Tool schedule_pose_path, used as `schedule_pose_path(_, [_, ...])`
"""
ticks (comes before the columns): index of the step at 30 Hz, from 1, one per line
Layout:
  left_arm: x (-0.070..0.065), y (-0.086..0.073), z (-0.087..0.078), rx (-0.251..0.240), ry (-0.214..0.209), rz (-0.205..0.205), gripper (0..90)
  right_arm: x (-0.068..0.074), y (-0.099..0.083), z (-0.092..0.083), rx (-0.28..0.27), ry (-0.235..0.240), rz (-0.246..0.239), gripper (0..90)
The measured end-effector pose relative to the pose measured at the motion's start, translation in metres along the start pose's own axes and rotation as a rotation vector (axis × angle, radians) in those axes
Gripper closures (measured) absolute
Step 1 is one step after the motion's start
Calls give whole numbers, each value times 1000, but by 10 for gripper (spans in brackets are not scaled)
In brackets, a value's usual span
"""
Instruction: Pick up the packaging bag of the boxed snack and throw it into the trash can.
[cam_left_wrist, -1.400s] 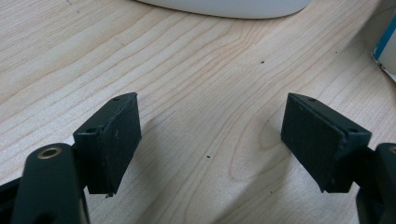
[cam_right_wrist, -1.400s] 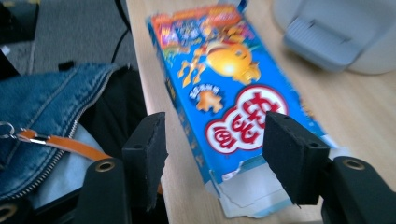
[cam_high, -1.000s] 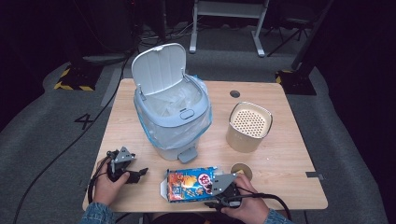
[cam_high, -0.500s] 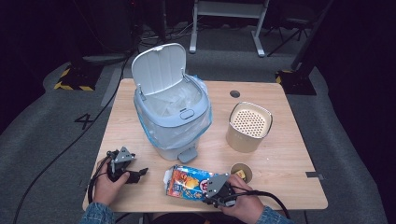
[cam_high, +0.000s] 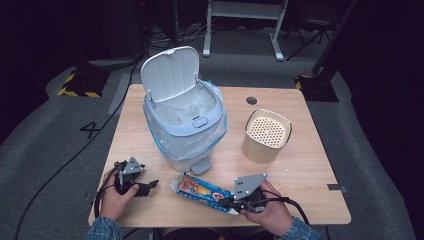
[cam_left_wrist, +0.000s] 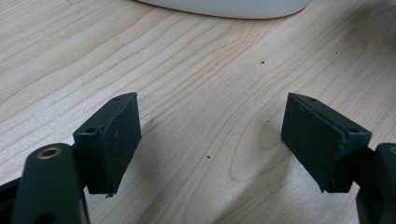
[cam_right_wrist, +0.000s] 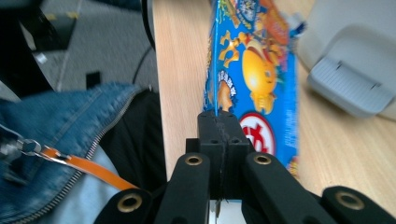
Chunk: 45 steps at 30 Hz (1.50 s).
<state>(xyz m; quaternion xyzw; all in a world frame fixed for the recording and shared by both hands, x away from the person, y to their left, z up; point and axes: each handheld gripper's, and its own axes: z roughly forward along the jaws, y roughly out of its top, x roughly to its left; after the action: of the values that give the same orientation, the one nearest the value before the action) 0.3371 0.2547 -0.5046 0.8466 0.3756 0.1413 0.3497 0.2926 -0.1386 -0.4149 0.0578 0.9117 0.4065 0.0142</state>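
A blue snack bag (cam_high: 202, 192) with orange cartoon print is lifted at a slant near the table's front edge. My right gripper (cam_high: 231, 202) is shut on its edge; in the right gripper view the jaws pinch the bag (cam_right_wrist: 250, 70) at its near end, right gripper (cam_right_wrist: 218, 122). A grey-blue pedal bin (cam_high: 182, 117) with a clear liner stands behind with its lid up, its pedal (cam_right_wrist: 350, 88) close to the bag. My left gripper (cam_high: 150, 186) rests at the front left, open over bare wood, left gripper (cam_left_wrist: 210, 135).
A cream cylinder with a perforated top (cam_high: 267, 135) stands right of the bin. The wooden table (cam_high: 310, 180) has a dark hole at the back. A person's denim sleeve (cam_right_wrist: 46, 121) lies by the front edge.
The right gripper has turned and lifted the snack bag, which now slants from upper left to lower right. A small round object by the cylinder is now hidden. The left gripper stays put.
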Motion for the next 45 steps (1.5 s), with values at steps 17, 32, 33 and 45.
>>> schedule_pose_path(17, [0, 0, 0, -1, 3, 0, 203, -18, 14, -67, -248, 64, 66, 900])
schedule_pose_path(32, [0, 0, 0, 0, 2, -3, 202, -27, 24, -116, -475, 66, 71, 900])
schedule_pose_path(33, [0, 0, 0, -1, 2, -5, 202, -28, 25, -119, -493, 64, 70, 900])
schedule_pose_path(45, [0, 0, 0, 0, 2, -6, 201, -47, 59, -140, -547, 8, 32, 900])
